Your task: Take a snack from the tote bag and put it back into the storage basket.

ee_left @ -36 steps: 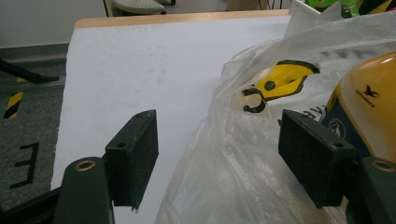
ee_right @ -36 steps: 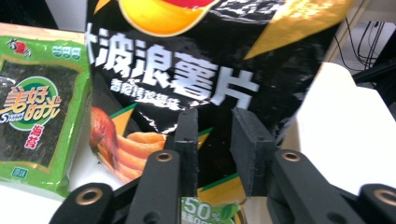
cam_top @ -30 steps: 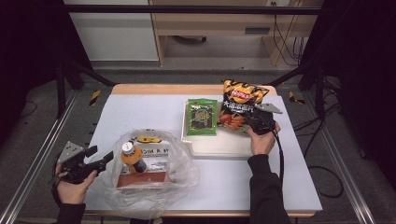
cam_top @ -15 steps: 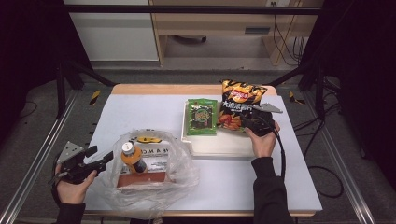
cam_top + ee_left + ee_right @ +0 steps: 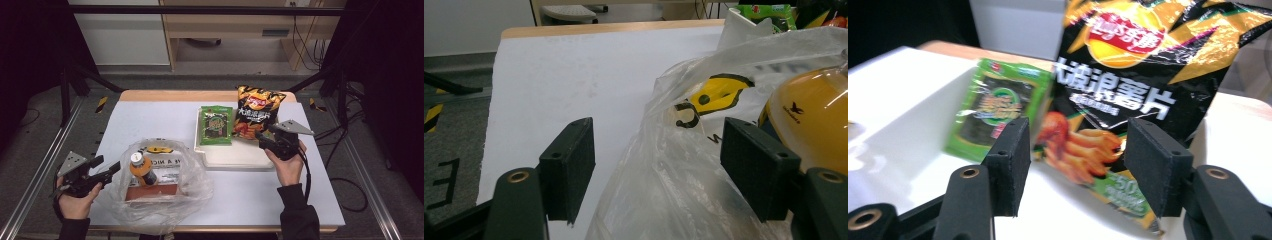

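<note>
At the near left corner of the desk (image 5: 150, 120), a hand holds the left tool (image 5: 102, 172) low, its jaws spread apart and pointing at the clear plastic bag (image 5: 165, 200). In the left gripper view, a fold of that bag (image 5: 674, 170) lies between the open pads without being pinched. Inside the bag, an orange bottle (image 5: 141, 169) with a white cap rests on a flat reddish-brown pack (image 5: 152, 192). Further right sits a white tray (image 5: 235, 155), with a green snack packet (image 5: 216, 125) lying at its left end. Beside it, a black and orange crisp bag (image 5: 256, 112) leans tilted over the tray's far edge. The right tool (image 5: 265, 139) hovers at the crisp bag's lower edge, jaws apart. In the right gripper view, the crisp bag (image 5: 1128, 100) stands just beyond the open pads.
</note>
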### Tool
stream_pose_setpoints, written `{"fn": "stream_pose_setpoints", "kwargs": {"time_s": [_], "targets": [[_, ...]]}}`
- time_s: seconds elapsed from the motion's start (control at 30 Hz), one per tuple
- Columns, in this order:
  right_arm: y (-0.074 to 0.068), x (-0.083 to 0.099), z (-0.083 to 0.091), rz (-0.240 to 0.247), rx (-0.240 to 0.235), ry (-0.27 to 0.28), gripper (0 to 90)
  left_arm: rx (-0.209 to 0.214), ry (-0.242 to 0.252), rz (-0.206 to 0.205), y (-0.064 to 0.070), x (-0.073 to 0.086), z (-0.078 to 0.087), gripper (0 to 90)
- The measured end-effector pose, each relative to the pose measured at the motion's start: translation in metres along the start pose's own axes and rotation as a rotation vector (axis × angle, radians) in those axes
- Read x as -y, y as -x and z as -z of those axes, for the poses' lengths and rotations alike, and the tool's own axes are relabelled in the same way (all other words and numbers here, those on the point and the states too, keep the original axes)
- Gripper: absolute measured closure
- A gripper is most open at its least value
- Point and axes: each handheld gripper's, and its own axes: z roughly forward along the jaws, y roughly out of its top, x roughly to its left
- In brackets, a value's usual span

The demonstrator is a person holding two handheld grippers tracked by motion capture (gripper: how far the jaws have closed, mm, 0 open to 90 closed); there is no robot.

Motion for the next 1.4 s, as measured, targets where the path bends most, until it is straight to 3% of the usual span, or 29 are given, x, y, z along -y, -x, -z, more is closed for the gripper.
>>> {"fn": "stream_pose_setpoints", "kwargs": {"time_s": [0.17, 0.3, 0.57, 1.03, 1.33, 1.4], "targets": [[-0.009, 0.008, 0.016, -0.001, -0.051, 0.020, 44.0, 0.015, 0.003, -0.002, 0.003, 0.000, 0.001, 31.5], [-0.018, 0.016, 0.020, 0.023, -0.088, 0.001, 41.2, 0.031, 0.018, -0.010, 0.007, -0.003, 0.004, 32.6], [-0.035, 0.020, 0.029, 0.039, -0.162, 0.037, 41.1, 0.075, 0.044, -0.033, 0.018, -0.008, 0.011, 36.1], [-0.095, 0.024, 0.020, 0.167, -0.351, 0.050, 45.6, 0.098, -0.014, -0.066, 0.033, 0.000, 0.014, 39.8], [-0.139, 0.022, 0.011, 0.202, -0.495, 0.064, 54.5, 0.102, -0.056, -0.092, 0.041, 0.010, 0.010, 36.0], [-0.150, 0.021, 0.008, 0.197, -0.546, 0.049, 56.3, 0.100, -0.073, -0.094, 0.042, 0.015, 0.009, 34.6]]}}
